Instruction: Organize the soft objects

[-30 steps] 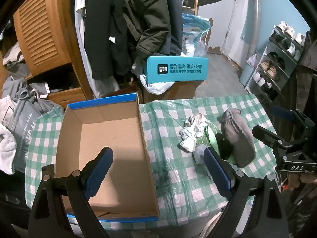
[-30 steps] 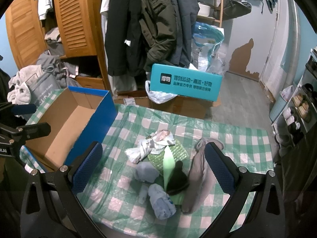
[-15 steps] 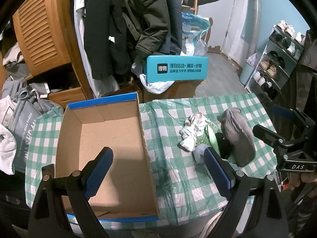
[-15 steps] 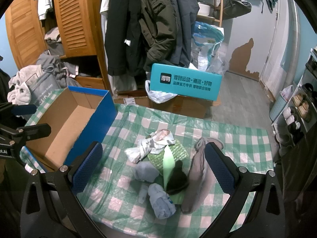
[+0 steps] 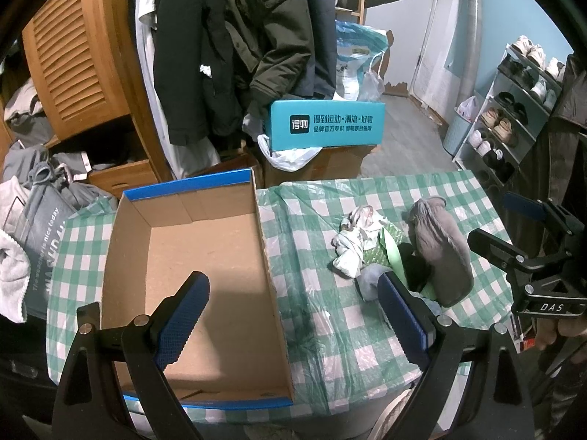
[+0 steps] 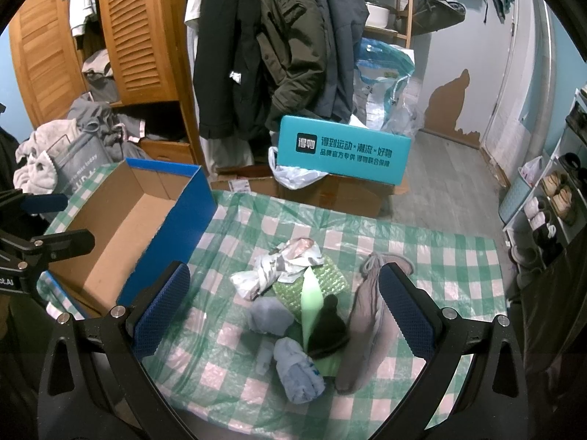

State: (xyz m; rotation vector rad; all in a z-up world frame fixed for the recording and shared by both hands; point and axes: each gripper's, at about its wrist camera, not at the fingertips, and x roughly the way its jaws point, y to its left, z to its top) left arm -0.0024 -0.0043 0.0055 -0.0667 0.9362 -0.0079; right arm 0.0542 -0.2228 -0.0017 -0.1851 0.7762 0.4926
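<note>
A pile of soft items lies on the green checked tablecloth [image 6: 458, 256]: a white patterned cloth [image 6: 279, 267], a green bubble-wrap pouch [image 6: 323, 282], a black sock [image 6: 326, 330], pale blue socks [image 6: 297, 370] and a long grey sock [image 6: 370, 315]. The pile also shows in the left wrist view [image 5: 403, 253]. An open cardboard box with blue sides [image 5: 190, 256] stands empty at the left; it also shows in the right wrist view [image 6: 121, 231]. My left gripper [image 5: 293, 315] is open above the box's right wall. My right gripper [image 6: 284, 311] is open above the pile.
A teal printed box [image 6: 345, 150] on cartons stands behind the table. Hanging coats [image 6: 279, 44] and a wooden wardrobe [image 6: 121, 36] are at the back. A shoe rack [image 5: 513, 110] is at the right. Clothes bags [image 5: 36, 220] sit at the left.
</note>
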